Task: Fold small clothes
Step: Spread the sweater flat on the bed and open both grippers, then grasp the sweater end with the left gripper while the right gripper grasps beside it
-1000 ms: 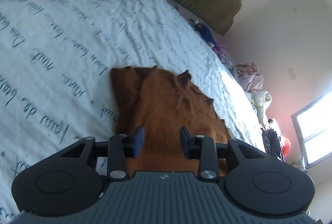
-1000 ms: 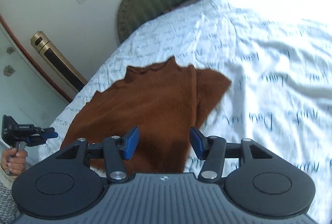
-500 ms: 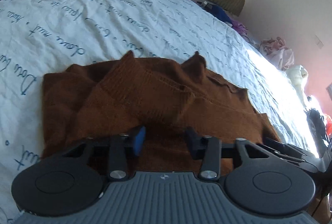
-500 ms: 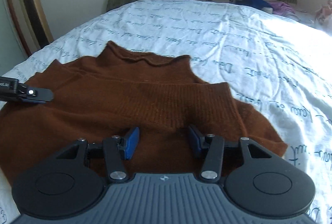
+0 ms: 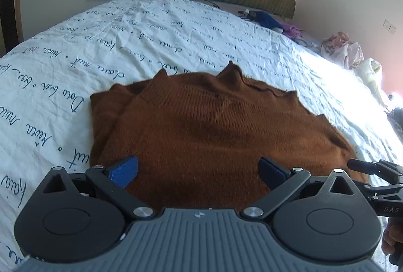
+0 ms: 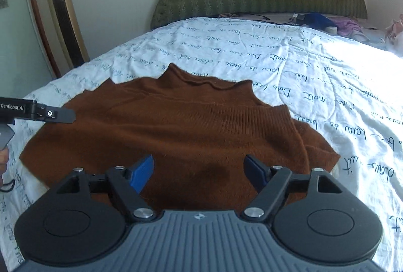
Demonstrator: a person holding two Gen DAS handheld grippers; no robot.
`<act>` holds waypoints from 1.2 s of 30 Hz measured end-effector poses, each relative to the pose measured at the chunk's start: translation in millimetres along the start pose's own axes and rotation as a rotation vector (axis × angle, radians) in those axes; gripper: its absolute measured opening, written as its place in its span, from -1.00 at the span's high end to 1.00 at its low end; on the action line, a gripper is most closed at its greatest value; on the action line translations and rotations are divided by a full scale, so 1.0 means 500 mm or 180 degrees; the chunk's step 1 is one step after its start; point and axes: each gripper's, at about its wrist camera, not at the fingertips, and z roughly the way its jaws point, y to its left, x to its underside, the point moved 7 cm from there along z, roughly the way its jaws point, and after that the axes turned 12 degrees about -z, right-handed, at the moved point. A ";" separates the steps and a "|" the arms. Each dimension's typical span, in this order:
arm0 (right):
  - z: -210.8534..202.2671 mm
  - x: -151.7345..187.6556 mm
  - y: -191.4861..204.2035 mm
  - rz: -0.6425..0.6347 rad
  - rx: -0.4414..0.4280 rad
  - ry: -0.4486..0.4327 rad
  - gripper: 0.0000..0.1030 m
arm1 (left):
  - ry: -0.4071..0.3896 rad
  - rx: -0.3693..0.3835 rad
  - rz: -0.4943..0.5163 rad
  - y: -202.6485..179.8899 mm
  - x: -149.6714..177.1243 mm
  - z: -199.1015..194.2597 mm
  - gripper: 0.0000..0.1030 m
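Tools (image 5: 197, 171) wider (sweater (image 5: 214, 131) beneath)

My brown knit sweater (image 5: 214, 131) lies flat on the bed's script-printed sheet (image 5: 100, 50) — ribbed collar toward the headboard, one sleeve folded across the chest, edges slightly rumpled.
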 end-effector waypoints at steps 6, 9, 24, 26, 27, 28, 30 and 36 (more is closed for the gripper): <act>0.035 0.067 -0.020 -0.0223 0.0071 0.0023 -0.53 | -0.0044 -0.0244 0.0332 0.000 0.048 0.023 -0.97; 0.024 0.060 -0.026 -0.0125 0.0059 0.0045 -0.53 | -0.0080 -0.0291 0.0383 -0.001 0.055 0.020 -0.97; 0.023 0.056 -0.024 -0.0013 0.0178 0.0113 -0.81 | -0.0051 0.0122 -0.0021 0.028 0.046 -0.025 -1.00; 0.008 0.044 -0.021 0.0068 0.0183 0.0120 -0.81 | -0.0141 0.0436 -0.0437 0.071 0.029 -0.072 -1.00; -0.003 0.036 -0.018 0.0118 0.0151 0.0073 -0.82 | -0.0204 0.0563 -0.0607 0.094 0.023 -0.093 -1.00; -0.016 0.025 -0.014 0.0174 0.0094 0.0002 -0.82 | -0.0244 0.0729 -0.0850 0.128 0.019 -0.120 -1.00; -0.035 0.004 -0.005 0.0289 -0.0029 -0.0129 -0.88 | -0.0168 0.0979 -0.1246 0.189 0.021 -0.148 -1.00; -0.041 -0.086 0.059 0.0692 -0.0510 -0.0413 -0.91 | 0.0195 0.1476 -0.2052 0.302 0.052 -0.162 -1.00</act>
